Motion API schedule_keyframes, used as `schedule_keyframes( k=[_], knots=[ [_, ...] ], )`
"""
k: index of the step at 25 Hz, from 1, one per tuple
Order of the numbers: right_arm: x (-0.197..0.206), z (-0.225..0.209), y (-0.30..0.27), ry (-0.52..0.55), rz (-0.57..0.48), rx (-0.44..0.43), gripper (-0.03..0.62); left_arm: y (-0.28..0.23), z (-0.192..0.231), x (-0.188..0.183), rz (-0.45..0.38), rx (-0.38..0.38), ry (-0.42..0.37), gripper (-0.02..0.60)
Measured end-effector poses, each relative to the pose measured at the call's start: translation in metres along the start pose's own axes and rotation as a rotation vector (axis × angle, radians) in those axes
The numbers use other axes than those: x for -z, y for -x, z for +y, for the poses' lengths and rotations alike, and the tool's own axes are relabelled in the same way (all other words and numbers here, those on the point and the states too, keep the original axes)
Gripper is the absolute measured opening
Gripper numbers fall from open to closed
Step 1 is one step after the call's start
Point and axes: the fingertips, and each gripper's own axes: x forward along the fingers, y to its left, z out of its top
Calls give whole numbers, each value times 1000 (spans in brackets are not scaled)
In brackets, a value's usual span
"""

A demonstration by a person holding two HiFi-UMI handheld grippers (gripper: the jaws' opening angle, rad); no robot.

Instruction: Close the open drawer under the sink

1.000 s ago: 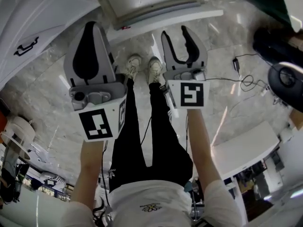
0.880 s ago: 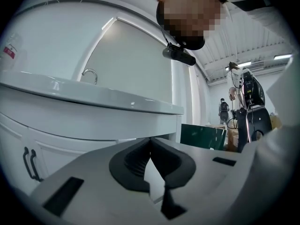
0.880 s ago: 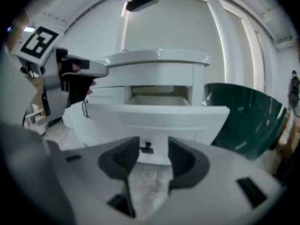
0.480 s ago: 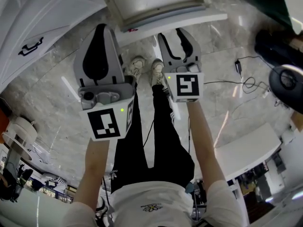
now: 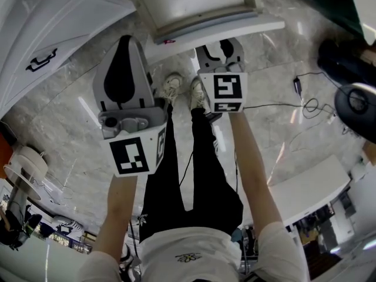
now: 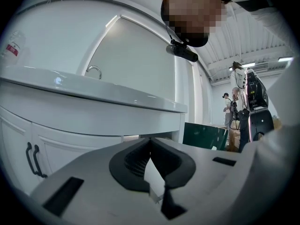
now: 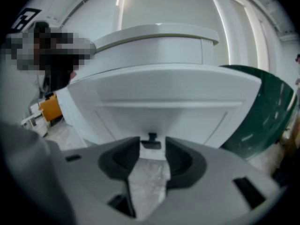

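Observation:
In the head view the open white drawer (image 5: 218,33) juts out over the marble floor, just ahead of both grippers. My right gripper (image 5: 226,44) is open, its tips close under the drawer's front edge. In the right gripper view the drawer front (image 7: 164,111) fills the middle, and its small black handle (image 7: 152,142) sits between the tips of my right gripper (image 7: 153,146); whether they touch cannot be told. My left gripper (image 5: 128,40) is shut on nothing, left of the drawer. My left gripper (image 6: 150,140) faces the vanity countertop (image 6: 93,93) and faucet (image 6: 93,71).
A white cabinet door with a black handle (image 5: 38,59) stands at the left. The person's shoes (image 5: 182,87) are between the grippers. Cables (image 5: 302,101) lie on the floor to the right, near a white bench (image 5: 305,187). A green panel (image 7: 262,116) stands right of the drawer.
My right gripper has moved forward, up to the drawer front. My left gripper has edged forward a little and stays shut.

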Motion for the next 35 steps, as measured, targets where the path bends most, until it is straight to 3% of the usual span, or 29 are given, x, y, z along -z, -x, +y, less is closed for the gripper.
schedule_keyframes(
  k=[3,16,22,35],
  knots=[
    [0,2,-5,27,6,9,156,0,1,2,5,-2,6,21],
    [-5,1,1,49,-21,46,144,1,11,-1,-15,-34,3,21],
    [-9,1,3,61,-2,33,144,-6,16,0,8,-45,-11,21],
    [-50,3,12,103,-57,-16,141,-26,35,-18,-26,-109,-28,21]
  ],
)
